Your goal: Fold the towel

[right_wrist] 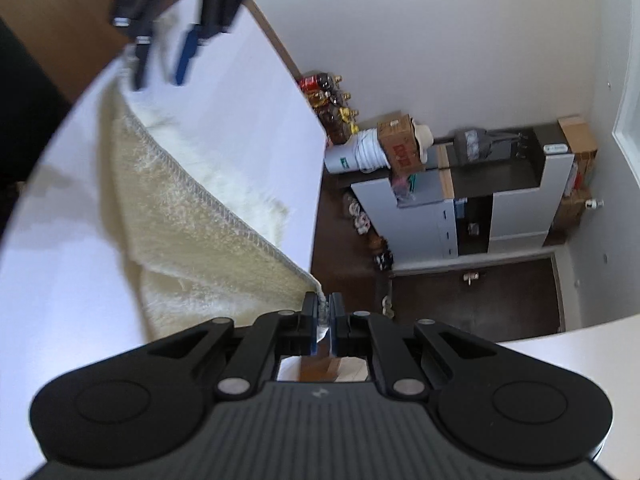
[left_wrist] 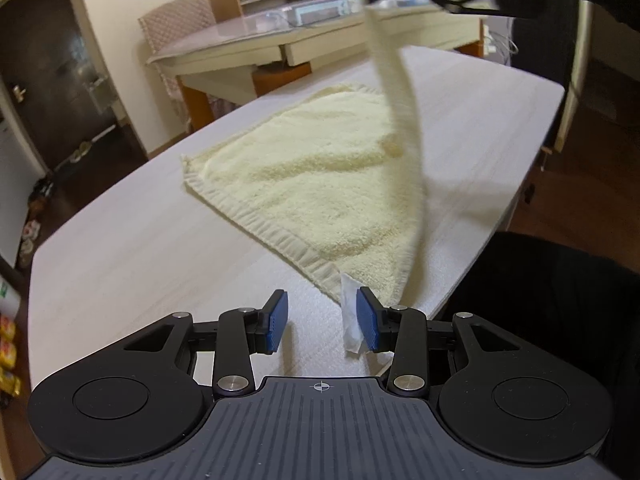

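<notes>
One towel [left_wrist: 312, 184] lies mid-worktop [left_wrist: 120, 240], one corner lifted. Right gripper [right_wrist: 327, 312] fingers clamp that corner. Left gripper [left_wrist: 322, 320] fingers stand partly apart, empty, at the near corner beside the tag [left_wrist: 350, 316]. Carry the lifted corner across evenly; pin the near corner.

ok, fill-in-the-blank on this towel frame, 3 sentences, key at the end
1. The right gripper is shut on a ____ of the towel.
2. The rest of the towel lies on the ____ table.
3. The left gripper has its jaws ____, with only the towel's white label beside one pad.

Missing words: corner; white; open
</notes>
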`<state>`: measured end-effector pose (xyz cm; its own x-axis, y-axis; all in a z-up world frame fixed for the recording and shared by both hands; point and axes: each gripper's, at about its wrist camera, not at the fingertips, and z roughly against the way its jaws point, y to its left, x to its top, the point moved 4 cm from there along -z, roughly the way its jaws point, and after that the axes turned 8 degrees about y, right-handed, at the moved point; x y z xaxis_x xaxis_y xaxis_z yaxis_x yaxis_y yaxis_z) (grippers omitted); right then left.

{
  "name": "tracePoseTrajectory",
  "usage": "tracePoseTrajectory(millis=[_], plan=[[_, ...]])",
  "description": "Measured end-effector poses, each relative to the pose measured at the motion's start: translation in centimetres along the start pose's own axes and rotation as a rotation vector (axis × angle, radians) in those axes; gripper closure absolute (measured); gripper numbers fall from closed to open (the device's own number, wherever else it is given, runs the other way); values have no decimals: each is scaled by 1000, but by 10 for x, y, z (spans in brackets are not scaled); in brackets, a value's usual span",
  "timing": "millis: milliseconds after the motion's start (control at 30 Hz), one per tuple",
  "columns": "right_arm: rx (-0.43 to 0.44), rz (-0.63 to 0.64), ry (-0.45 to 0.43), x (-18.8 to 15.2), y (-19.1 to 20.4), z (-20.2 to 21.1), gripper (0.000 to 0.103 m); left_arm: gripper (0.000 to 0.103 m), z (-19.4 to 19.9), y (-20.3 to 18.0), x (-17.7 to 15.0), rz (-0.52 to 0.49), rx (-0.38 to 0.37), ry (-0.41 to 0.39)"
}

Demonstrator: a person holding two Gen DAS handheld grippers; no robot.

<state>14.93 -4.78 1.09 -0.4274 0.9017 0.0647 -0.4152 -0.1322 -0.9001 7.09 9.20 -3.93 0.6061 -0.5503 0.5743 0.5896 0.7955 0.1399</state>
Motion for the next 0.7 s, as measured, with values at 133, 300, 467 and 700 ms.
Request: tracePoseTrajectory(millis=[133,300,467,700], plan=[[43,51,-22,15,-7,-44,96,59,3,3,-3,36,4,-13],[101,69,-30,27,-12,-93,96,59,5,1,-4,43,22,-18],[162,87,-47,40,-12,-133,96,59,6,1,-5,54,33,-29],[222,121,-68,60,-3,-171,96,59,6,2,-6,64,36,-34]])
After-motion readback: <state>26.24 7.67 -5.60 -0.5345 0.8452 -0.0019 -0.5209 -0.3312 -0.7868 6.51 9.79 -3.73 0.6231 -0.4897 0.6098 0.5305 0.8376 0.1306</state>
